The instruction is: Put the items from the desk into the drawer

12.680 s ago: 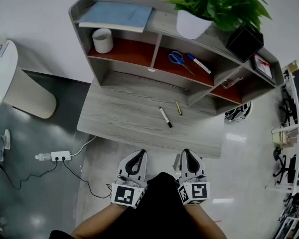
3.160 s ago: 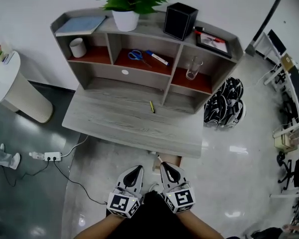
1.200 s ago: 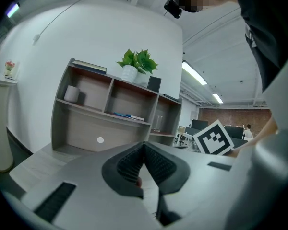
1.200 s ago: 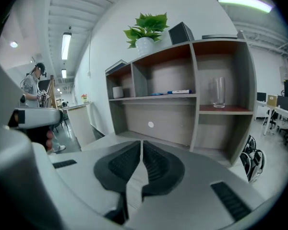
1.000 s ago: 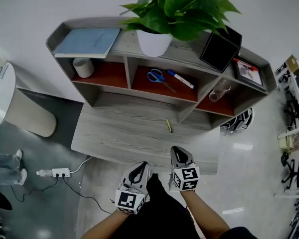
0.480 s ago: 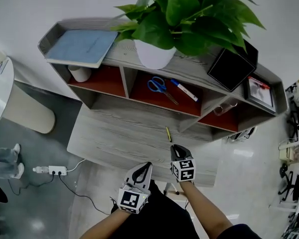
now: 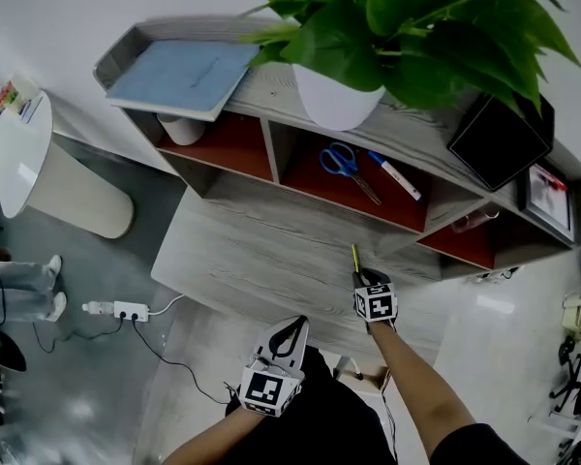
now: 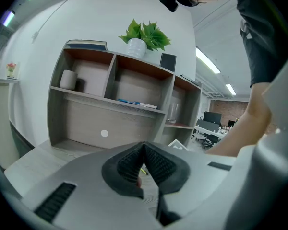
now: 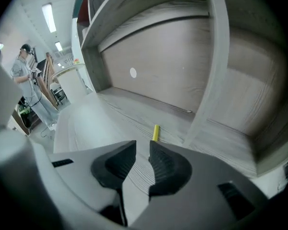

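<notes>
On the desk: yellow pen is seen just past the tips
right gripper: jaws just being opened, nothing between yet; best lowered astride the pen
left gripper: closed up, empty

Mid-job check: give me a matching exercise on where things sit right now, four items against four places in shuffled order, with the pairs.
Items:
1 yellow pen
2 scissors
3 blue book
4 white cup

Places:
A left cubby
B top of the hutch
C desk
D middle cubby

Pairs: 1-C, 2-D, 3-B, 4-A
</notes>
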Motion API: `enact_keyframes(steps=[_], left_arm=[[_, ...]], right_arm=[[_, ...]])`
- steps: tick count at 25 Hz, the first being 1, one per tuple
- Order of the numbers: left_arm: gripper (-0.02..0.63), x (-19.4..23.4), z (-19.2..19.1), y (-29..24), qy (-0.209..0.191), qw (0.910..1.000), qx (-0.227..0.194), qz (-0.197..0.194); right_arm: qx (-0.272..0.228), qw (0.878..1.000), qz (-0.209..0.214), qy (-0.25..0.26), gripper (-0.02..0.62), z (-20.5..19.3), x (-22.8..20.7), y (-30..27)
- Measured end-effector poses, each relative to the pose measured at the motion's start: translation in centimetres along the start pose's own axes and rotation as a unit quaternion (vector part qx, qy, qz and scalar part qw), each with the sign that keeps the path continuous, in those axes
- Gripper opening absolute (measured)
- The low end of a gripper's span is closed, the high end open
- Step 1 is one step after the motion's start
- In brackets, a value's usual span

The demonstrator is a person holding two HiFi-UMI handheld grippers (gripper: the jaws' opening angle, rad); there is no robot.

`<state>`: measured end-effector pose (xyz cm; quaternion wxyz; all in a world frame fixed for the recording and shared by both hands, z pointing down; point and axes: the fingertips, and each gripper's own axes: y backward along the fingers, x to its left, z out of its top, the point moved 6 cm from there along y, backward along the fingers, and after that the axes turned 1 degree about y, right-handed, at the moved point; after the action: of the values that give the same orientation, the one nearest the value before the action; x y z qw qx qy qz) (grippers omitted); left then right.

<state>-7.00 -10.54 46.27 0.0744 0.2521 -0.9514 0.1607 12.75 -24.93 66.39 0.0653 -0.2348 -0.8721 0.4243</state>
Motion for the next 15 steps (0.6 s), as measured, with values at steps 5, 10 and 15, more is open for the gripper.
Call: enact_keyframes(steps=[5,10,15], left_arm=[[0.014,0.1,-0.6,0.5,0.002,0.9998,0.011,0.016],[0.014,-1.3,-0.7,0.4,-0.037,0.9993,0.009,0.003],[0.014,-1.6,-1.3,0.6,-0.035,0.9991,0.023,0.007]], right_arm=[[0.03,0.999,-0.002,-0.02,0.091,-1.0,-1.0,-2.7],[0.05,0.999,-0.01,-0.016,0.091,-1.4,-1.9,-4.3],[0.053,0.998,-0.01,-0.011,0.091,-1.9,-2.3,-5.0]])
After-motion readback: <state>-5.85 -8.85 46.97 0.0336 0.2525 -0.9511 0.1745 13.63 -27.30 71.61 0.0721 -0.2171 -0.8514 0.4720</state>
